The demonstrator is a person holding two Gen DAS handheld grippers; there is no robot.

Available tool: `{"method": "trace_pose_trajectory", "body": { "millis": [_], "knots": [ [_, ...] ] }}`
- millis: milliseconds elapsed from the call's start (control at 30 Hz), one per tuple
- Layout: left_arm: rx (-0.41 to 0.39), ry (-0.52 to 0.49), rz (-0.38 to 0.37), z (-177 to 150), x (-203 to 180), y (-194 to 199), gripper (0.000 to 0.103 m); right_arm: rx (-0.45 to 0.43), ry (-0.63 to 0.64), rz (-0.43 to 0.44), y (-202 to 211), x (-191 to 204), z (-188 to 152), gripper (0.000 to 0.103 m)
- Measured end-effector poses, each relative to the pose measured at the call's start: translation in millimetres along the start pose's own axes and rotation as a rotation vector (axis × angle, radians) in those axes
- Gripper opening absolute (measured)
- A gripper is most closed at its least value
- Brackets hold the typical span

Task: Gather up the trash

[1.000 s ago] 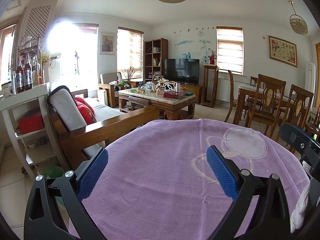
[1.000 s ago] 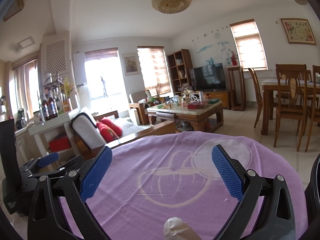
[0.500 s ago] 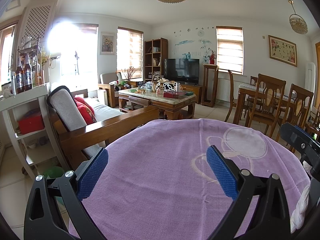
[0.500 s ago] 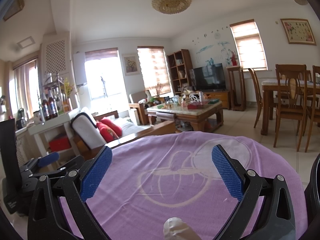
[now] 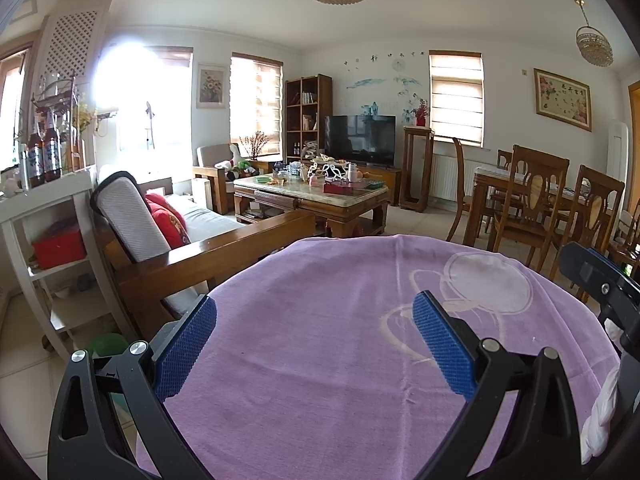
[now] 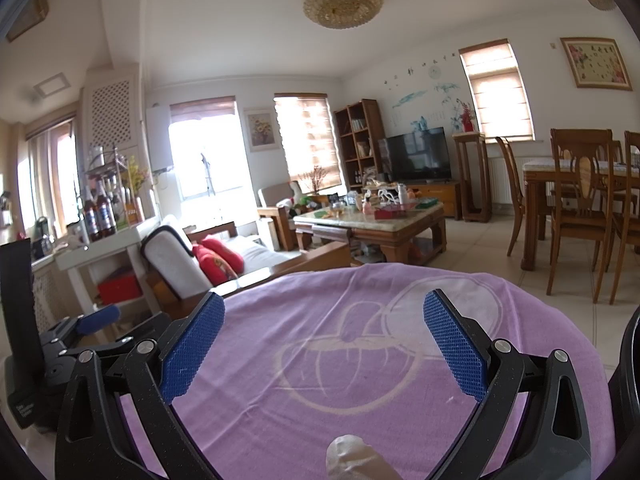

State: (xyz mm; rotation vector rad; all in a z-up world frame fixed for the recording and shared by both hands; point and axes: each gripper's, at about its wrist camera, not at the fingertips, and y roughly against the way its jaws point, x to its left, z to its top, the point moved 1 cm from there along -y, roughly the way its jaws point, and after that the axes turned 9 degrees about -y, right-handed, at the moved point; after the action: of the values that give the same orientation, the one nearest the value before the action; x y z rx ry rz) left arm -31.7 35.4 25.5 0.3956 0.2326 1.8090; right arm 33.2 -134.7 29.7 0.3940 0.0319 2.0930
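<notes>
My left gripper (image 5: 314, 312) is open and empty, held low over a round table with a purple cloth (image 5: 320, 360). My right gripper (image 6: 323, 312) is open and empty over the same cloth (image 6: 340, 380). A crumpled whitish wad (image 6: 352, 460) lies on the cloth at the bottom edge of the right wrist view, behind my fingertips. A white crumpled piece (image 5: 600, 412) shows at the right edge of the left wrist view, beside the right gripper's body (image 5: 600, 280). The left gripper's body (image 6: 60, 352) shows at the left in the right wrist view.
A wooden sofa with red cushions (image 5: 168, 220) stands just beyond the table's left side. A white shelf unit with bottles (image 5: 44, 208) is at far left. A cluttered coffee table (image 5: 312, 196) is ahead. Dining chairs and a table (image 5: 540, 200) stand at right.
</notes>
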Motion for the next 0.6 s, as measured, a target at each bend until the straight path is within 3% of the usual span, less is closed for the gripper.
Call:
{"method": "trace_pose_trajectory", "body": {
  "millis": [600],
  "knots": [
    [0.001, -0.01, -0.015, 1.4, 2.8, -4.6, 0.098, 0.0, 0.0, 0.0, 0.1, -0.7, -0.2, 0.098]
  ]
}}
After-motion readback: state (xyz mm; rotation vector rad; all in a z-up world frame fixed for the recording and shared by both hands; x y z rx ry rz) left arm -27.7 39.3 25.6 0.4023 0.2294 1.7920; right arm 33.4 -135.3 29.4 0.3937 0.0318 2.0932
